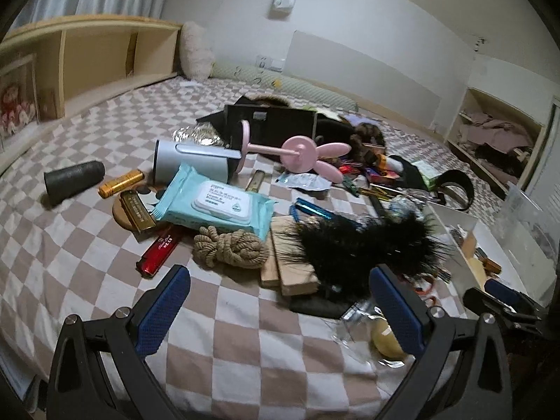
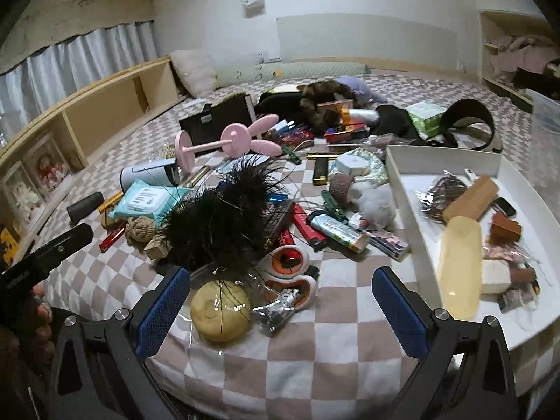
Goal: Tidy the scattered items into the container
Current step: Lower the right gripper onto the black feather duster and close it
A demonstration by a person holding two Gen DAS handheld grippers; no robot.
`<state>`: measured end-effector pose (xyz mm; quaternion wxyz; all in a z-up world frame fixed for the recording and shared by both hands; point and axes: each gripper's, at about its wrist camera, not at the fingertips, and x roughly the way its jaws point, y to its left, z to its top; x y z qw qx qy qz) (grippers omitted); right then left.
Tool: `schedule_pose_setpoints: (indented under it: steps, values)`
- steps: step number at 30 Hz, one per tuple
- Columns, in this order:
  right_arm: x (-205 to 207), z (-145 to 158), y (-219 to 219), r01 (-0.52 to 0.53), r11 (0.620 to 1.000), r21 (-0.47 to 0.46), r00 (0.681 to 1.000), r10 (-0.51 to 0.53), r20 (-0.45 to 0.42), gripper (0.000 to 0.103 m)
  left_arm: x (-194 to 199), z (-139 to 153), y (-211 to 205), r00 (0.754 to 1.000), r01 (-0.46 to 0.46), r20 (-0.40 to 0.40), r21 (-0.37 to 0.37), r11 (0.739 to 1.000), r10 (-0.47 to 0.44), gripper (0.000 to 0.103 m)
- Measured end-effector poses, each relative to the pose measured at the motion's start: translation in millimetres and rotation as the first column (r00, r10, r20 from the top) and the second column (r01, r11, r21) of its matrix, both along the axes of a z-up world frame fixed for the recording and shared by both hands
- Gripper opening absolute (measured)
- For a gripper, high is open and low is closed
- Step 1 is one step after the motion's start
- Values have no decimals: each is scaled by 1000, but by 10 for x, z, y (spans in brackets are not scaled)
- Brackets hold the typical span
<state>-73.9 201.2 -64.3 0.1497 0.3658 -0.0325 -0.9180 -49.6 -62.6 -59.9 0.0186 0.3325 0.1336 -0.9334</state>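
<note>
Scattered items cover a checkered bed. My left gripper (image 1: 280,274) is open and holds nothing, hovering just short of a coiled rope (image 1: 227,248), wooden blocks (image 1: 287,269) and a black feather tuft (image 1: 357,245). A blue wipes pack (image 1: 217,206) and a red lighter (image 1: 157,250) lie beyond it. My right gripper (image 2: 280,276) is also open and holds nothing, above a wrapped yellow round item (image 2: 220,309) and an orange-and-white piece (image 2: 290,262). The white tray (image 2: 395,171) sits to its right and holds a yellow oblong piece (image 2: 458,266), a wooden block (image 2: 469,199) and small bits.
A pink bunny stand (image 1: 297,152), grey cylinder (image 1: 192,161), black cup (image 1: 73,178) and black box (image 1: 276,126) lie farther back. Wooden shelves (image 1: 98,56) run along the left. A clear bin (image 2: 546,112) stands behind the tray. A hand (image 2: 35,315) shows at the lower left.
</note>
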Motion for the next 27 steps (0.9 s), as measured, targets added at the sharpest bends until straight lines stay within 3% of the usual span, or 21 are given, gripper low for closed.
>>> schedule_pose_setpoints:
  steps: [6, 14, 16, 20, 24, 27]
  values:
    - [-339, -66, -42, -74, 988, -134, 995, 83, 59, 103, -243, -114, -42, 1000, -1, 21, 15, 1000, 0, 101]
    - [-778, -129, -216, -148, 969, -196, 983, 165, 75, 101, -507, -245, -60, 999, 11, 37, 22, 1000, -12, 101]
    - [-886, -161, -263, -160, 967, -196, 980, 180, 90, 86, -511, -269, -72, 999, 5, 43, 28, 1000, -6, 101]
    - [-1092, -301, -394, -182, 965, -188, 965, 212, 155, 69, -509, -317, -99, 998, -10, 56, 39, 999, 7, 101]
    - [-1180, -422, -471, -195, 961, -196, 954, 232, 189, 38, -532, -371, -117, 997, -18, 78, 50, 999, 14, 101]
    - [-1219, -423, -444, -188, 956, -223, 956, 231, 182, 28, -556, -401, -94, 996, -14, 93, 43, 999, 10, 101]
